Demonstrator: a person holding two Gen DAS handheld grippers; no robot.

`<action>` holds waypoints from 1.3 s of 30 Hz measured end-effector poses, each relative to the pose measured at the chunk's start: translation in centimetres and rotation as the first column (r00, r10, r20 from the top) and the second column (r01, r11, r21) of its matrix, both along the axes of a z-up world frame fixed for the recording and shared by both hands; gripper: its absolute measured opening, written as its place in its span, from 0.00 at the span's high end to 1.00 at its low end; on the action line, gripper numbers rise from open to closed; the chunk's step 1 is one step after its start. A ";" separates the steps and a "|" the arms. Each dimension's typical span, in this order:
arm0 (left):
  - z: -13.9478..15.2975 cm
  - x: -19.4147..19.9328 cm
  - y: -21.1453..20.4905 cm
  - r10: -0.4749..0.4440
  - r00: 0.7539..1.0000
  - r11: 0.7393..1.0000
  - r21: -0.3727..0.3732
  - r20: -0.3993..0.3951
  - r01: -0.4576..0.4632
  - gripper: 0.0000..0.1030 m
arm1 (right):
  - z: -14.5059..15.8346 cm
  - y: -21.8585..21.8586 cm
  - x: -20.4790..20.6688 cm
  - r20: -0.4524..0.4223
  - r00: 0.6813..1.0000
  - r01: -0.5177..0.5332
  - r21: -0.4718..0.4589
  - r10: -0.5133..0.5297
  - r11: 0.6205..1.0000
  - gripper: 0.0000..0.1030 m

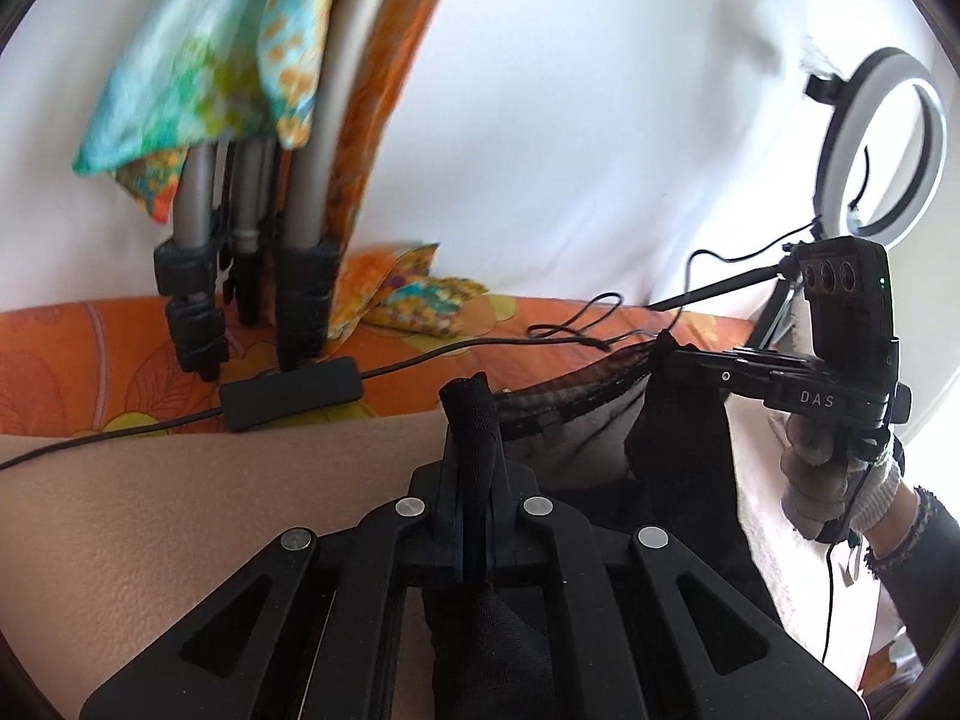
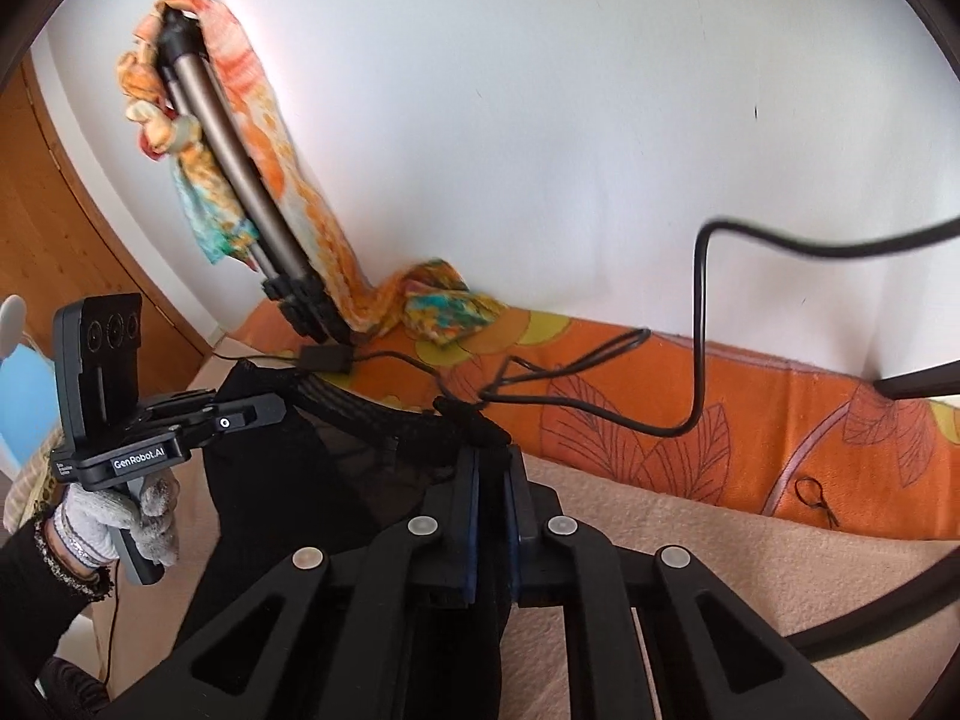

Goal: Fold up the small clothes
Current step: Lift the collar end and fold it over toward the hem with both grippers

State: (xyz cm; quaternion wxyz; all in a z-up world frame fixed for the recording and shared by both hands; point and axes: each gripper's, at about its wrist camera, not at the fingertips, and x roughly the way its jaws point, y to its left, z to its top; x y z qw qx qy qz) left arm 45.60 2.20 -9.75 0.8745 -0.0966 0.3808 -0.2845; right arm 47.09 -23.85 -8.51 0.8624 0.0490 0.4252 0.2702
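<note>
Black sheer garment [image 1: 672,438] stretched between both clamped tongs, left tongs [image 1: 471,396], right tongs [image 2: 489,450], ring light [image 1: 879,144] only in left view.

sheer black mesh garment [image 1: 600,414]

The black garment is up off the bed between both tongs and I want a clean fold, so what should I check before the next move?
1. Left tongs shut on the black garment: ok.
2. Right tongs shut on it: ok.
3. Top edge stretched between the two: ok.
4. Beige blanket bare below: ok.
5. Black cable clear of the cloth: cannot tell.
6. Lower hem hanging flat: cannot tell.
</note>
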 end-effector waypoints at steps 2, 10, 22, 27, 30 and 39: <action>0.9 -1.0 -0.2 -0.006 1.000 1.000 -0.008 0.017 0.006 0.98 | 1.3 0.1 -1.0 0.019 1.000 -0.005 0.006 0.005 1.000 0.96; 4.3 -5.9 -0.9 -0.053 0.996 0.999 0.000 0.072 0.053 0.98 | 5.2 -0.1 -6.2 0.067 0.997 -0.030 0.038 0.028 0.999 0.96; 6.0 -16.1 -0.8 -0.097 0.990 0.995 -0.002 0.099 0.098 0.98 | 6.9 -0.6 -17.0 0.083 0.996 -0.040 0.046 0.036 0.998 0.96; 4.5 -20.9 -0.6 -0.117 0.990 0.993 0.000 0.080 0.117 0.98 | 6.0 -0.4 -22.6 0.086 0.995 -0.045 0.059 0.040 0.997 0.96; 3.1 -23.4 -0.4 -0.126 0.990 0.992 0.000 0.057 0.126 0.98 | 5.0 -0.5 -25.7 0.079 0.996 -0.042 0.056 0.038 0.998 0.96; -0.7 -28.1 -0.4 -0.135 0.991 0.989 0.061 0.007 0.134 0.98 | 0.7 -1.3 -32.6 0.036 0.999 -0.009 0.054 0.007 0.999 0.96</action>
